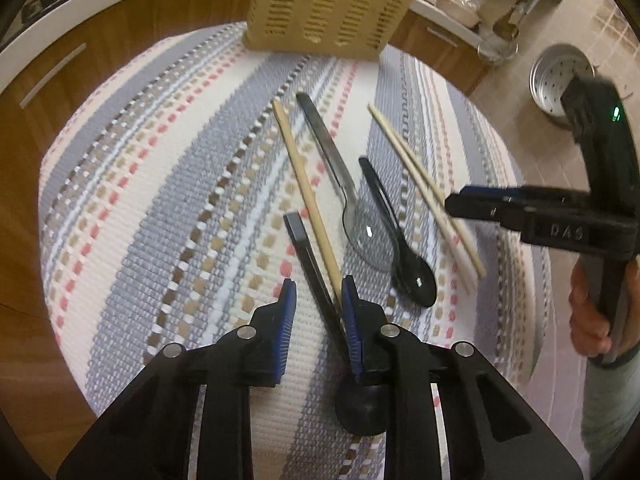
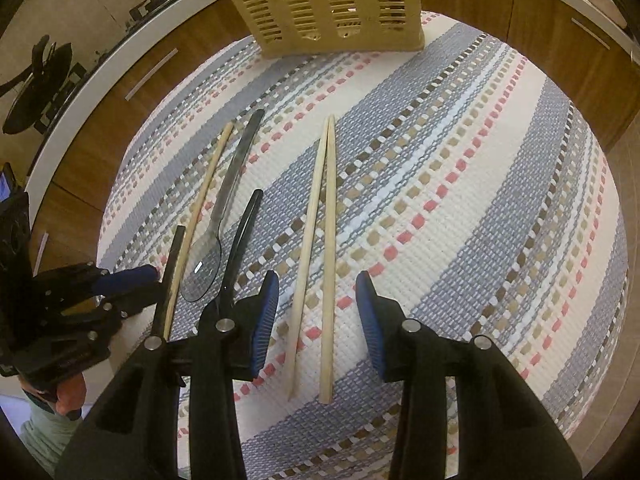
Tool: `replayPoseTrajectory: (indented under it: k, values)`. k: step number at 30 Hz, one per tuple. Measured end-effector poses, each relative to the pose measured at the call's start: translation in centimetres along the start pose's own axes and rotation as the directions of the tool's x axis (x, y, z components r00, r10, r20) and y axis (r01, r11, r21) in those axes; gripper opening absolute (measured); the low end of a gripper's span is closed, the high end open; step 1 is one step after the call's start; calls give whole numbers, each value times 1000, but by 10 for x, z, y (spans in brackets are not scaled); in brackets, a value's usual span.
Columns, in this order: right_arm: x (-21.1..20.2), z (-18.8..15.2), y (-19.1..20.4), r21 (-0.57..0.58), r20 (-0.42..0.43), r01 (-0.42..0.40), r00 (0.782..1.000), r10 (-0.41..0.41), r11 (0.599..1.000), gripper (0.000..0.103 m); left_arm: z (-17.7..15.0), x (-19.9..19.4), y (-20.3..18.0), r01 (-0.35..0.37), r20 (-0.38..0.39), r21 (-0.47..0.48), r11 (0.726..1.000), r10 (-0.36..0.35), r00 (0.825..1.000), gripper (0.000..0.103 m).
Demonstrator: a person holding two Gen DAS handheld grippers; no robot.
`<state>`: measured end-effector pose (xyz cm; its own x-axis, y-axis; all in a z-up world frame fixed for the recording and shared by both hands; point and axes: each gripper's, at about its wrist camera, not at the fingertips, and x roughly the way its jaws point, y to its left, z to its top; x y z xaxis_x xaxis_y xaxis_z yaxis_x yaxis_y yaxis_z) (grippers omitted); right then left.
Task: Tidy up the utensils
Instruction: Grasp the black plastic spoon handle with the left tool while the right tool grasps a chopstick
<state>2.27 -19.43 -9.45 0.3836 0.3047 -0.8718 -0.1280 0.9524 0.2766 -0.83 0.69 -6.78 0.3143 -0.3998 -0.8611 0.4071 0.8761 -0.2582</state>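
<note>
Kitchen cabinets of brown wood ring a round table under a striped woven cloth [image 1: 168,208]. At its far edge stands a slatted beige utensil basket [image 1: 332,8]. Across the cloth lie the utensils — a pair of pale chopsticks [image 2: 320,248], a clear spoon [image 1: 352,208], a black spoon [image 1: 400,248], a single chopstick [image 1: 304,188] and another black spoon [image 1: 316,280]. The left gripper [image 1: 318,292] straddles that last spoon's handle, pads apart and not pressing. The right gripper [image 2: 316,288] hangs spread over the chopstick pair, gripping nothing.
</note>
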Motion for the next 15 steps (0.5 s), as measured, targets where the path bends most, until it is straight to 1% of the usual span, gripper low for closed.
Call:
replayPoseTrajectory:
  k: [5, 7, 11, 13, 15]
  values:
    - [5, 2, 3, -26, 4, 19, 1000, -19, 999, 36, -5, 1, -10, -71, 16, 69, 995, 70, 997, 17]
    - [5, 3, 4, -33, 6, 24, 1000, -24, 999, 33, -6, 0, -13, -91, 25, 92, 992, 89, 996, 15]
    - [10, 5, 2, -35, 1, 34, 999, -34, 999, 33, -7, -1, -20, -125, 21, 120, 985, 124, 992, 14]
    - [11, 5, 1, -36, 0, 36, 999, -36, 999, 33, -8, -2, -22, -130, 20, 124, 984, 129, 991, 14]
    - [12, 6, 0, -29, -2, 30, 1000, -30, 999, 33, -9, -4, -20, -112, 17, 116, 987, 110, 994, 14]
